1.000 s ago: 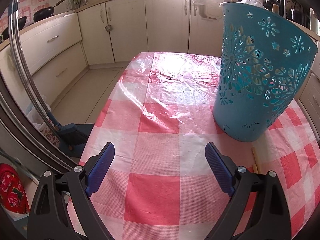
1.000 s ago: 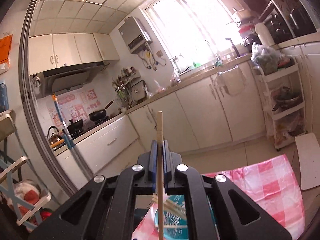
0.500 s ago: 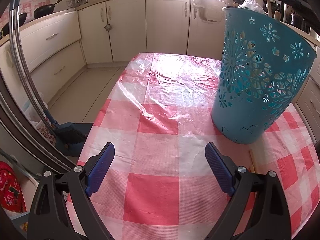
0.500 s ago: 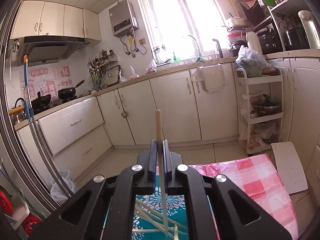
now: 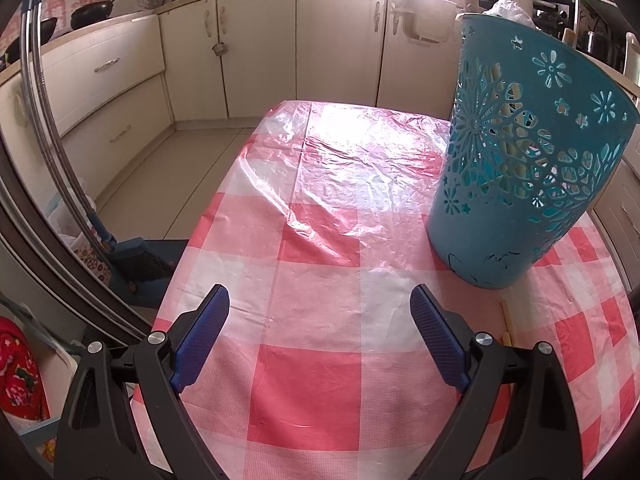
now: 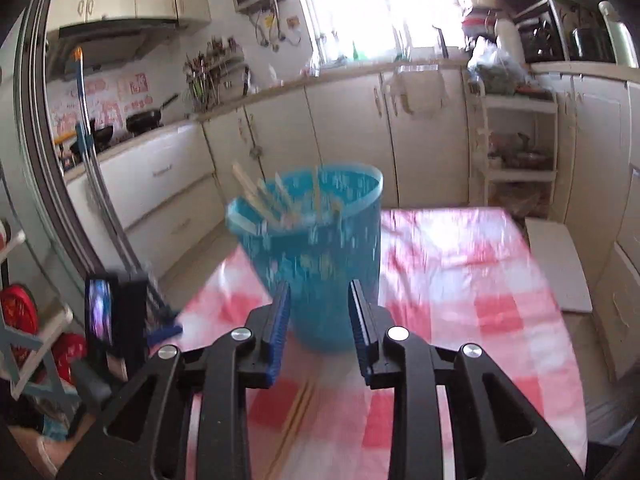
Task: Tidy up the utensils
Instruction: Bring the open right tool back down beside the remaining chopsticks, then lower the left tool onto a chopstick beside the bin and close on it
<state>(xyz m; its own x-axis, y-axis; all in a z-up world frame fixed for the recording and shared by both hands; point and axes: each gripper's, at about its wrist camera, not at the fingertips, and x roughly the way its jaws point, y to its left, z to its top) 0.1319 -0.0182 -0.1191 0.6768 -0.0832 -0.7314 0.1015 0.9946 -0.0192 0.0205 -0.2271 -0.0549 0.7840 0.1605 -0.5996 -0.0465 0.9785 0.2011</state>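
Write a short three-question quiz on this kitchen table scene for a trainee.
1. True or false: the right claw grips a chopstick.
2. Where do the loose chopsticks lie? A) inside the basket B) on the tablecloth in front of the basket C) on the floor
3. Fill in: the blue basket stands ____ on the checked tablecloth.

Key
1. False; its jaws stand apart with nothing between them. The left claw is open too.
2. B; other chopsticks already stand in the basket.
3. Upright.

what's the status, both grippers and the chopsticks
Left gripper open, empty. Right gripper open, empty. Chopsticks in blue basket; pair on table. Nothing blocking.
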